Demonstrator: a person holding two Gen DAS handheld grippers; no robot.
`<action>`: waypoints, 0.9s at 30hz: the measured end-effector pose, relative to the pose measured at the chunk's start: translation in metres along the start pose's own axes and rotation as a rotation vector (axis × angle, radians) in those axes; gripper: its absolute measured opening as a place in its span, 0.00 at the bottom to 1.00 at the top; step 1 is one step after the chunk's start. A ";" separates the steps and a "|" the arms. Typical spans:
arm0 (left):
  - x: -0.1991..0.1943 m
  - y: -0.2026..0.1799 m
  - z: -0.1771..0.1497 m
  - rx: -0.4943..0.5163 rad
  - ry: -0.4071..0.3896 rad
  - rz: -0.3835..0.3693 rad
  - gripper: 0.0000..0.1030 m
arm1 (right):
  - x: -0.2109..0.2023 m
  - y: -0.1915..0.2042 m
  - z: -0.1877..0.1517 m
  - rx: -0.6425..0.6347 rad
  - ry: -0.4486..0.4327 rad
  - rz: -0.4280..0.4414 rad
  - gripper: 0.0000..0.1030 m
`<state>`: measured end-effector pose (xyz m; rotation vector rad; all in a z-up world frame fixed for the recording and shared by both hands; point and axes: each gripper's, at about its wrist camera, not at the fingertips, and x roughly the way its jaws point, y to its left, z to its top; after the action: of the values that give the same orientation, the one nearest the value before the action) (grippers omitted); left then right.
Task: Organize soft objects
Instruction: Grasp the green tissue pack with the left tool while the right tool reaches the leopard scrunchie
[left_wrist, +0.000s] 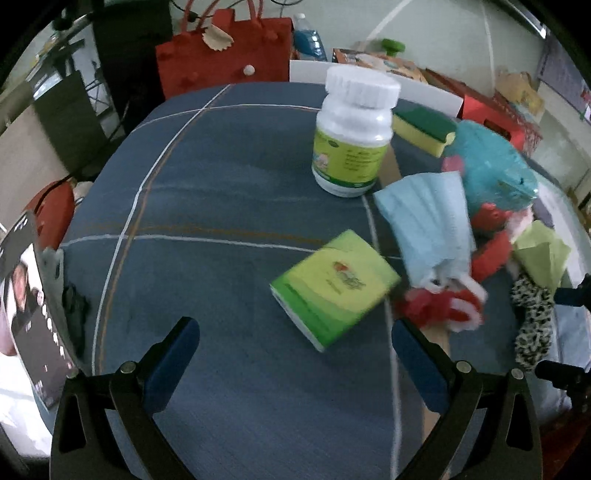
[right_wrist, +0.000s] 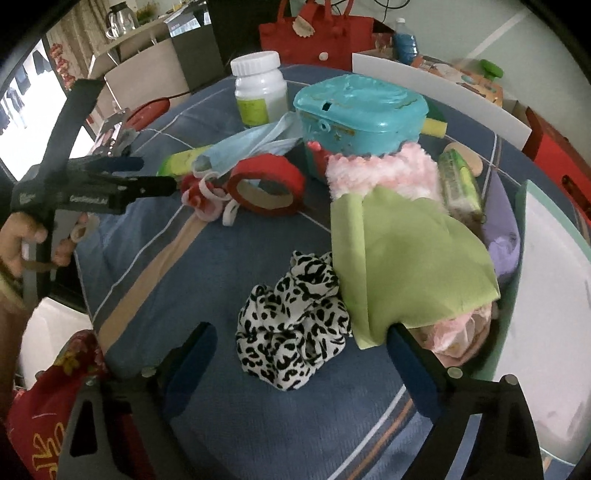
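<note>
While both grippers hang over the blue cloth (left_wrist: 221, 177) with jaws spread wide, neither one holds anything. Only bare cloth shows between the fingers of the left gripper (left_wrist: 295, 354); a green box (left_wrist: 334, 288) lies just beyond them, a little right of centre. Farther off stands a white bottle (left_wrist: 354, 133) with a green label. To its right are a sponge (left_wrist: 424, 127), a teal box (left_wrist: 491, 162) and a blue mask (left_wrist: 428, 218). A red-and-white scrunchie (left_wrist: 443, 306) lies near the left gripper's right fingertip, just right of the green box.

From the right wrist view, the right gripper (right_wrist: 299, 354) is poised above a leopard scrunchie (right_wrist: 295, 321), which lies on the cloth between its fingers; the pads are apart from it. A green rag (right_wrist: 406, 258) touches the scrunchie's right side and reaches the right finger. It lies over pink fluffy fabric (right_wrist: 384, 173), which shows beyond it and again near the right fingertip. A tape roll (right_wrist: 266, 184) lies farther back on the left, beside the mask and in front of the teal box. A white tray (right_wrist: 546, 277) sits at the right edge. At the left, a hand (right_wrist: 22, 240) grips the handle of the left gripper.
</note>
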<state>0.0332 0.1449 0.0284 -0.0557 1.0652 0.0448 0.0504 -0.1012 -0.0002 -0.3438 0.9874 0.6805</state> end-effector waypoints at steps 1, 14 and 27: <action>0.003 0.002 0.003 0.011 0.004 0.002 1.00 | 0.002 0.000 0.001 0.001 0.004 -0.003 0.91; 0.022 -0.012 0.027 0.143 0.039 -0.052 0.73 | 0.010 -0.009 0.004 0.016 0.017 0.014 0.64; 0.012 -0.018 0.027 0.122 0.036 -0.050 0.58 | -0.003 -0.010 0.004 -0.001 0.029 0.053 0.40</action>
<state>0.0639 0.1285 0.0319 0.0265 1.1005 -0.0668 0.0585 -0.1071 0.0037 -0.3300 1.0268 0.7261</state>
